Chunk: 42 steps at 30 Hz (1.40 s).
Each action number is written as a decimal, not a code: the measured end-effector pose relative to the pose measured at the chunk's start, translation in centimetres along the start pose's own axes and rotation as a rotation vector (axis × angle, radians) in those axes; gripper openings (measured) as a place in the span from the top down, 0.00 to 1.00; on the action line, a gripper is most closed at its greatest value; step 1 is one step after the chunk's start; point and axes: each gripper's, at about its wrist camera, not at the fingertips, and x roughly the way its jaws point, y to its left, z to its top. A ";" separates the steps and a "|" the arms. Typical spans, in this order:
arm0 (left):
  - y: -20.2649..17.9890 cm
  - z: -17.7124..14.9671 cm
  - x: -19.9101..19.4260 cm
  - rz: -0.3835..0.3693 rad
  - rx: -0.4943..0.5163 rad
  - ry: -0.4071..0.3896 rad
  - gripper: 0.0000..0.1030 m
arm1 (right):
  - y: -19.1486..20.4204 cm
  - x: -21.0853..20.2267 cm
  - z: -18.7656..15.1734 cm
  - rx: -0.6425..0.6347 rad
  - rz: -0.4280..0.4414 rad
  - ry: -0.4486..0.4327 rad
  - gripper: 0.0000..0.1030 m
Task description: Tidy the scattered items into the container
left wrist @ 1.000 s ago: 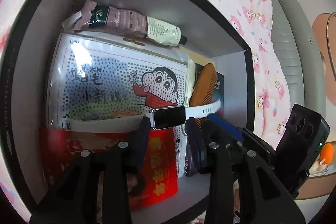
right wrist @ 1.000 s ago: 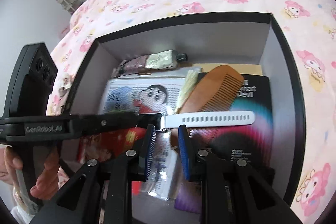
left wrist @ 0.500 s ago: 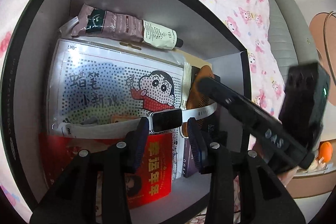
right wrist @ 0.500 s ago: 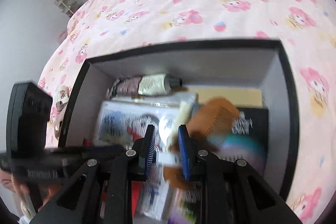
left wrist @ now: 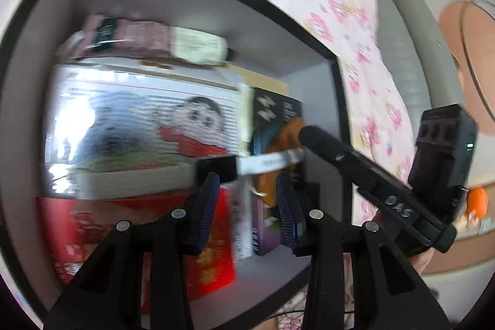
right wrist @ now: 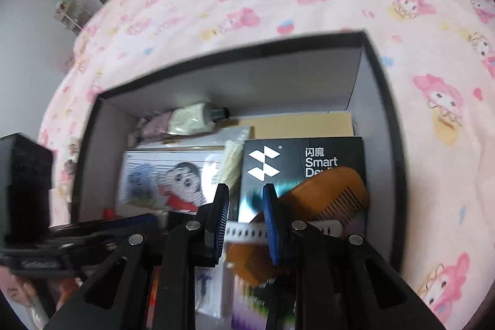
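The box (right wrist: 355,76) is holding a comb (right wrist: 334,194) overlying a white-strapped watch (left wrist: 222,167); left tongs (left wrist: 247,206) and right tongs (right wrist: 246,221) are hovering half-open, empty.

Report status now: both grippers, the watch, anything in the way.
Left gripper open, at the watch face, not clamped. Right gripper open, over the strap. Watch lies in the box across the comb. Nothing in the way.
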 end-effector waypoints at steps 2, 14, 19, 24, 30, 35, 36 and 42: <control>-1.2 -0.4 0.5 -0.059 0.039 0.021 0.67 | 0.1 -2.2 -0.6 -0.022 -0.010 -0.065 0.81; -4.0 -1.3 6.6 0.129 0.064 0.141 0.90 | -3.3 -6.0 -1.4 0.070 -0.010 -0.182 0.81; -4.6 0.0 5.0 0.127 0.067 0.074 0.90 | -4.8 -6.5 -1.0 0.108 -0.007 -0.198 0.81; -7.7 2.0 5.0 0.116 0.116 0.040 0.90 | -6.7 -6.9 -0.6 0.165 0.018 -0.202 0.81; -8.7 6.3 9.5 0.276 0.079 -0.030 0.90 | -8.4 -6.1 -0.3 0.199 -0.021 -0.173 0.81; -9.7 6.5 12.5 0.229 0.080 0.055 0.90 | -9.1 -5.3 -0.4 0.212 -0.012 -0.148 0.81; -9.9 6.4 12.8 0.209 0.084 0.079 0.90 | -9.1 -5.2 -0.4 0.213 -0.011 -0.148 0.81; -9.8 5.5 11.7 0.110 0.095 0.115 0.90 | -8.3 -5.4 -0.5 0.187 -0.003 -0.148 0.81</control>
